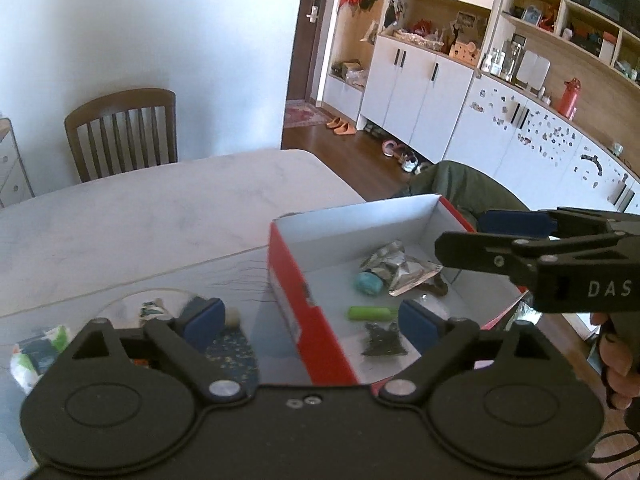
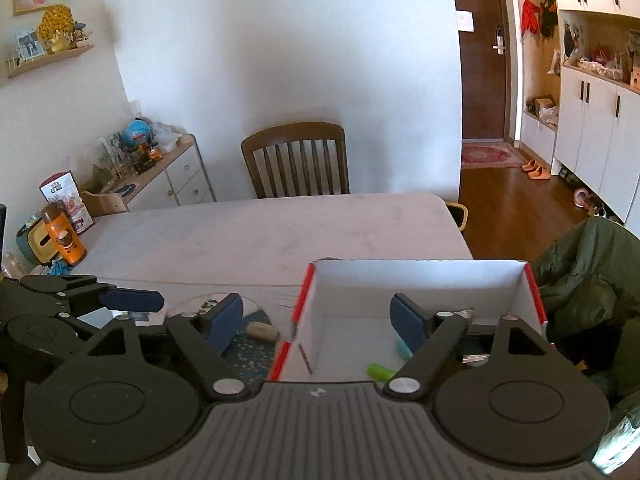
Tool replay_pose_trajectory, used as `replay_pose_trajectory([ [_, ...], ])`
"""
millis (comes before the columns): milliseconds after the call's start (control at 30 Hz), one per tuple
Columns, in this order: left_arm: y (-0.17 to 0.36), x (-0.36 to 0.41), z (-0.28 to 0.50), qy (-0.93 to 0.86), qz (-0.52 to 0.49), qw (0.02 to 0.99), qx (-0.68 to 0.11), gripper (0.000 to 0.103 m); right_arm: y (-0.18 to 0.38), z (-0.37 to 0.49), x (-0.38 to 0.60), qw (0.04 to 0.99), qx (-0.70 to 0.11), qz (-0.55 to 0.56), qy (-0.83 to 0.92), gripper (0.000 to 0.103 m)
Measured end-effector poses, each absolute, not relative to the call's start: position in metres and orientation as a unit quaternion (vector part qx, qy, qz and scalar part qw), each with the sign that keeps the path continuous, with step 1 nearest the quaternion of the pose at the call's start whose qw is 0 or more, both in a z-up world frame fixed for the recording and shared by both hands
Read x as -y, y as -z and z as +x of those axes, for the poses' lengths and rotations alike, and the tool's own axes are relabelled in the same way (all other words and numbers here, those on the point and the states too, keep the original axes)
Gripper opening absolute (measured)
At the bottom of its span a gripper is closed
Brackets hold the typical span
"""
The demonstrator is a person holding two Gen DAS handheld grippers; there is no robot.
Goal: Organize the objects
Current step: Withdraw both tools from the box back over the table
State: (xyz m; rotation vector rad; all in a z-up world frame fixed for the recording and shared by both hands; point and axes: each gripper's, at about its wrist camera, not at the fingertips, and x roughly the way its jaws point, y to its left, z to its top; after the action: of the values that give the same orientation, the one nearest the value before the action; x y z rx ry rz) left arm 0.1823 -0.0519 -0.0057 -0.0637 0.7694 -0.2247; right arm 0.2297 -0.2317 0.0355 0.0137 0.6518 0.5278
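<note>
Nearest in the left wrist view, the left tool (image 1: 311, 320) hangs with its blue-padded fingers spread wide and nothing between them; one finger stands over the bench outside the box, the other over the box's inside, straddling the red near wall. The right tool (image 2: 318, 318) is likewise spread wide and empty, its left finger outside the box and its right finger over the inside. A hand (image 1: 618, 360) grips the right tool's handle at the right edge of the left wrist view.

The shoebox (image 1: 292, 280), red outside and white inside, sits open on the bench (image 1: 140, 216) near its right edge. Inside lie a green tube (image 1: 370, 313), a small dark bag (image 1: 383, 340), a teal lump (image 1: 369, 283) and a crumpled silver wrapper (image 1: 400, 270).

Left of the box, on the bench, are a clear round plate (image 1: 132, 304), a cork-like piece (image 2: 262, 332) and a white and green packet (image 1: 38, 350).

Farther off stand a wooden chair (image 2: 296, 160), an orange bottle (image 2: 64, 236) at the bench's left edge, and a green jacket (image 2: 588, 264) draped to the right.
</note>
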Motion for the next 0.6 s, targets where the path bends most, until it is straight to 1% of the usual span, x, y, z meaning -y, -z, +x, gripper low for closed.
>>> replay_pose_trajectory([
  [100,0.003,0.036,0.176,0.107,-0.033,0.923,-0.368,0.097,-0.035,0.223,0.220,0.913,-0.315,0.011,-0.260,0.085],
  [167,0.002,0.027,0.172,0.103,-0.031,0.926,-0.363,0.100,-0.035,0.218,0.212,0.914,-0.311,0.010,-0.261,0.090],
  [267,0.002,0.012,0.165,0.097,-0.035,0.928,-0.358,0.102,-0.035,0.210,0.198,0.916,-0.306,0.012,-0.260,0.097],
  [600,0.002,-0.037,0.147,0.073,-0.039,0.937,-0.338,0.102,-0.030,0.191,0.157,0.912,-0.305,0.017,-0.272,0.098],
])
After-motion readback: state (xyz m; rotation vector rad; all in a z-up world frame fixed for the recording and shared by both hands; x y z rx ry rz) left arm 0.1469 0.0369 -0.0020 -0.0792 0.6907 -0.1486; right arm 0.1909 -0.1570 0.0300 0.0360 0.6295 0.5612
